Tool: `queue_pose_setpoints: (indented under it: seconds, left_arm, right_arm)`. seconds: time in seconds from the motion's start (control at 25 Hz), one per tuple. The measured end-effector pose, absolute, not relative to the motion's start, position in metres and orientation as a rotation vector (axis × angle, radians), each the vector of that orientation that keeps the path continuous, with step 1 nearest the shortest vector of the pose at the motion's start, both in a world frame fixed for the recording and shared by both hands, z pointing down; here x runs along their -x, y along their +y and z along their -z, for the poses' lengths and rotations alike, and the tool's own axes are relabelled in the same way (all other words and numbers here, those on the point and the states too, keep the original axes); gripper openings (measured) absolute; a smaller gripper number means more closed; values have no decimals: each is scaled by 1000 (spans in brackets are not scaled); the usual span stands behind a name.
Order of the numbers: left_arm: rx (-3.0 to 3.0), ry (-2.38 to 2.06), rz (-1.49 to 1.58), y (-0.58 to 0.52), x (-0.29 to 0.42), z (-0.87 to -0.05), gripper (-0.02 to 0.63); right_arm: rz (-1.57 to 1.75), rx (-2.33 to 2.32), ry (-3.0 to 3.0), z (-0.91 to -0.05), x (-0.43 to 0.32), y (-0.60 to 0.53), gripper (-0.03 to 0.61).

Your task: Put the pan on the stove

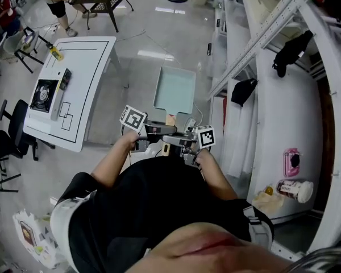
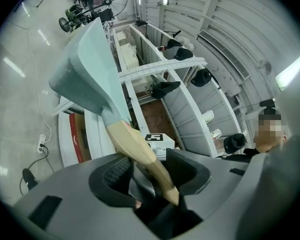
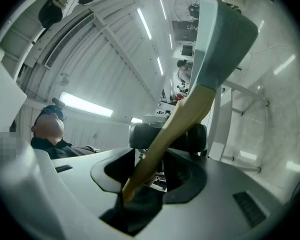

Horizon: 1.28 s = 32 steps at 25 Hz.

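A teal square pan with a wooden handle hangs over the floor in front of me. Both grippers hold that handle: the left gripper from the left, the right gripper from the right. In the left gripper view the handle runs between the pads of the left gripper and the pan stands above. The right gripper view shows the handle crossing the right gripper with the pan overhead. The black stove sits on a white table far to the left.
On the table lie a yellow bottle and a dark flat device. Black chairs stand left of it. White shelving with dark items lines the right side. A person stands at the far top left.
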<state>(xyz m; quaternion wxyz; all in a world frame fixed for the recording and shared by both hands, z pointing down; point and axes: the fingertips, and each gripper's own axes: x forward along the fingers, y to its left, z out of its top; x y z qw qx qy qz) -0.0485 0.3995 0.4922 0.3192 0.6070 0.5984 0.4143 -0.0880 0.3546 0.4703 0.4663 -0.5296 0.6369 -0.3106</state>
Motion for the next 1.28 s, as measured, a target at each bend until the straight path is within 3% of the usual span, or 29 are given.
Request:
queue_pose_setpoints:
  seconds: [0.28,1.28]
  left_arm:
    - [-1654,1538,-1061,418,-27,-484,207]
    - [-1621,1409,-1000,362,-151,-496,210]
  right_arm:
    - [791,1239,1574,-465,15,376,179]
    - [841,1157,1682,-483,-112,318,179]
